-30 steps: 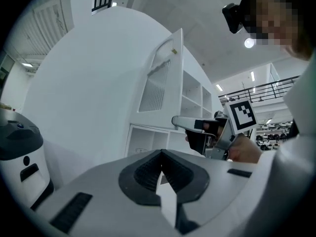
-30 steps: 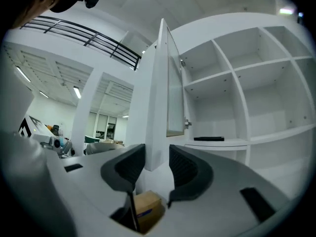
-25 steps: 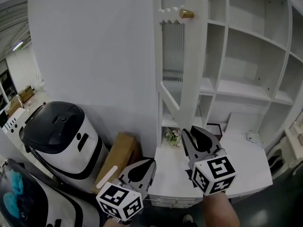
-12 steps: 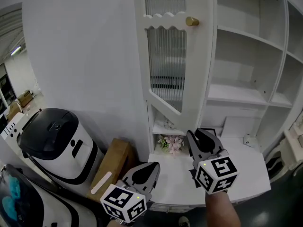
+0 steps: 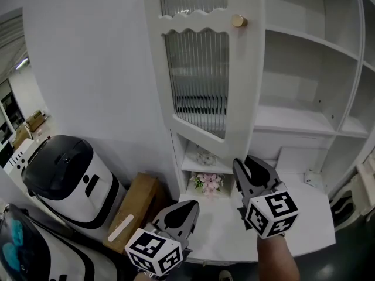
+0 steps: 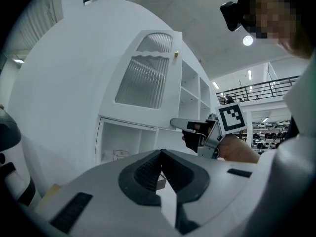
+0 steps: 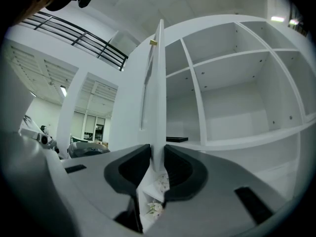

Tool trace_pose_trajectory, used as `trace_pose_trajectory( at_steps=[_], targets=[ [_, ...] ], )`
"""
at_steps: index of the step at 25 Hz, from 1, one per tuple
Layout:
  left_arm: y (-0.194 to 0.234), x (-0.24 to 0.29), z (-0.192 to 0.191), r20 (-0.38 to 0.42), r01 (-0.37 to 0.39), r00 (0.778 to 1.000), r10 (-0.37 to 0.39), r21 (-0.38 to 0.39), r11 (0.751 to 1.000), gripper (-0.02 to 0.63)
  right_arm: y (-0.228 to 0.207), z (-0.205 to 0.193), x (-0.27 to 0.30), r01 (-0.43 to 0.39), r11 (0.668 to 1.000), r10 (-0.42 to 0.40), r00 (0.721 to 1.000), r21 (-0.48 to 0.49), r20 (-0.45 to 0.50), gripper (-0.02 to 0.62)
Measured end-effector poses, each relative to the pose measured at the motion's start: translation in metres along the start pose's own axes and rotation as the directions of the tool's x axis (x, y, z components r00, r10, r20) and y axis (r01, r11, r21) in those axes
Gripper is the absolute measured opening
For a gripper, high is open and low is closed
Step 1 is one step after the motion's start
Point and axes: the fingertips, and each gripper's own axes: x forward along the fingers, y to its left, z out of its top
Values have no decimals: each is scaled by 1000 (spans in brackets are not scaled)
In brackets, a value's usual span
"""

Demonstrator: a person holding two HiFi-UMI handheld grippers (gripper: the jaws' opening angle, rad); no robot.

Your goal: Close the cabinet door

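Note:
The white cabinet door (image 5: 199, 69) with ribbed glass and a gold knob (image 5: 238, 21) stands open in front of the shelves. My right gripper (image 5: 249, 164) points level at the door's lower free corner. In the right gripper view the door's edge (image 7: 159, 93) runs down into the gap of the right gripper (image 7: 157, 154). Its jaws are opening, and a thin dark gap shows at the left pad. My left gripper (image 5: 186, 206) hangs lower left, shut and empty, well short of the door. In the left gripper view that gripper (image 6: 161, 154) has its tips together.
Open white shelves (image 5: 304, 69) fill the right side above a white counter (image 5: 310, 215). A small bunch of flowers (image 5: 206, 182) sits in the low compartment. A black-and-white round machine (image 5: 64, 174) and a cardboard box (image 5: 135, 206) stand at the left by the wall.
The door has swung and shows more of its glass front, and the knob sits further right. Both grippers have travelled sideways with it, the right one staying at the door's lower corner.

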Motion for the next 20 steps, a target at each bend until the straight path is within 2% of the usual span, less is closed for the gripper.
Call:
trace_pose_trajectory(
  at_steps=[10,13,16,20],
  targets=[
    [1,47,1,-13,-48,999,48,9,999,5,-38,-2,23,-70,998,70,997,-2,13,95],
    [2,60,2,-11,-61,998,61,11,998,5,-52,-3,32,-56,998,56,998,-24,9,102],
    [2,69,2,-11,-76,997,76,10,997,5,-68,-3,38,-26,998,26,1000,-61,5,160],
    [4,82,2,-13,-98,995,98,10,995,5,-80,-4,48,-27,997,28,1000,-79,7,164]
  ],
)
